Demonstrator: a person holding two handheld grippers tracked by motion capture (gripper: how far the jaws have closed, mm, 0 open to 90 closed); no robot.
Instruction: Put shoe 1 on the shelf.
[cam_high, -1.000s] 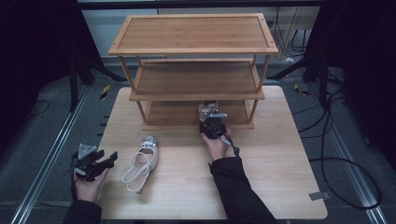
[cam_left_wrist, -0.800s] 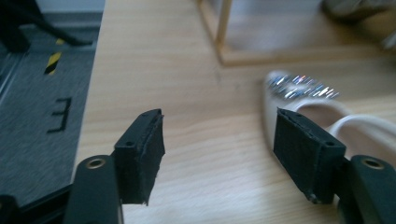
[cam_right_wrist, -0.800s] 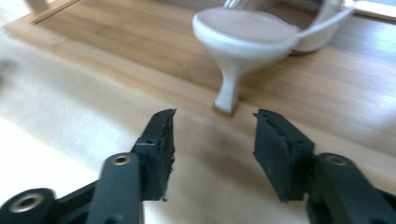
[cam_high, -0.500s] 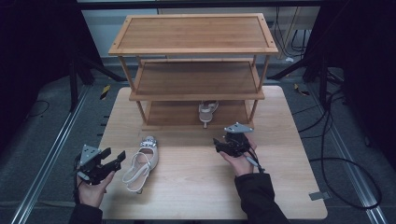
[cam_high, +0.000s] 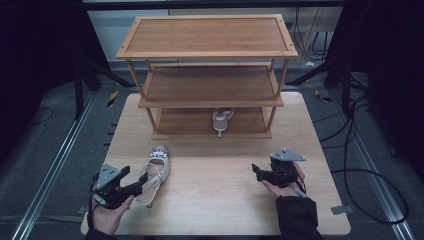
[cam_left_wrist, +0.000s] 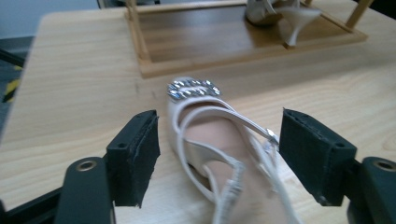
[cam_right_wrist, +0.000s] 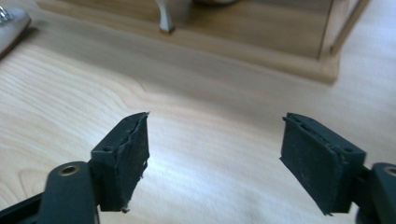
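A white strappy sandal (cam_high: 156, 171) with a rhinestone buckle lies on the table's front left. My left gripper (cam_high: 136, 181) is at its heel end. In the left gripper view the sandal (cam_left_wrist: 194, 89) runs between the wide-apart jaws of the left gripper (cam_left_wrist: 217, 154); the pads stand clear of it. Those jaws have just been opening. A matching sandal (cam_high: 222, 120) stands on the bottom shelf of the wooden rack (cam_high: 210, 50), heel toward me. My right gripper (cam_high: 257, 172) hovers over bare table at the front right. Its jaws have just been opening with nothing between them (cam_right_wrist: 215, 158).
The three-tier bamboo rack stands at the back of the light wooden table (cam_high: 215, 210). The shelf sandal's heel (cam_right_wrist: 164, 16) shows at the top of the right gripper view. Cables trail on the dark floor at the right.
My right hand drew back from the bottom shelf to the front right of the table, leaving the sandal on the shelf, and its jaws widened. My left gripper edged right toward the other sandal.
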